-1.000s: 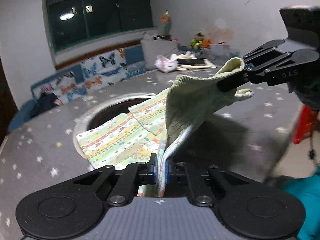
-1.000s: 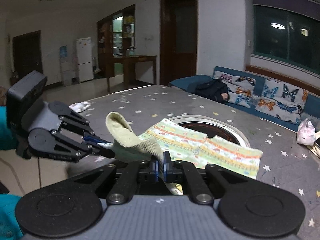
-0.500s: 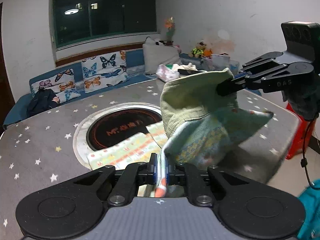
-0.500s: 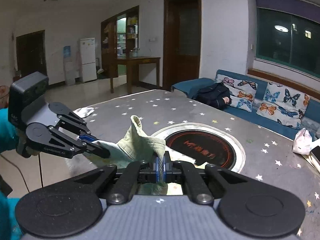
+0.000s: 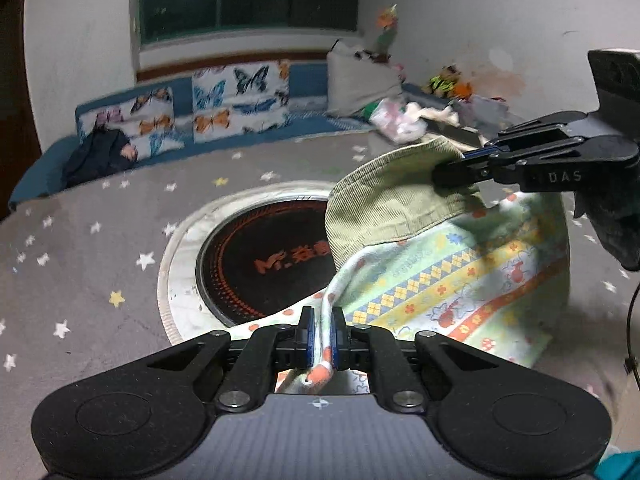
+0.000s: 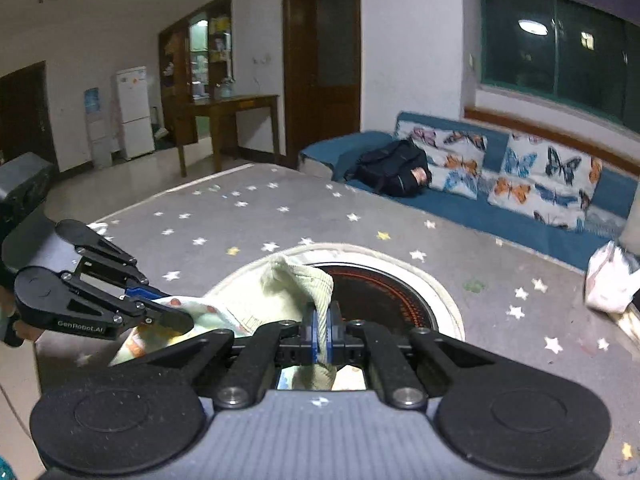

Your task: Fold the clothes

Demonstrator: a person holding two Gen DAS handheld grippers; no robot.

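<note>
Garment (image 5: 448, 280) pinched between both tools (lifted).

garment (image 5: 448, 276) lower edge hidden behind left gripper (image 5: 321, 334) body, sofa clutter (image 5: 400, 120) blurred

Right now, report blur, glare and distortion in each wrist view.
Left wrist view: fisheye bends the grey star-print table; the butterfly-cushion sofa is smeared, the patterned green garment softly blurred. Right wrist view: sharper; a ceiling lamp reflects in the dark window, edges curve.

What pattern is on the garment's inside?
Pale green garment with yellow, orange cartoon stripes; left wrist view.
</note>
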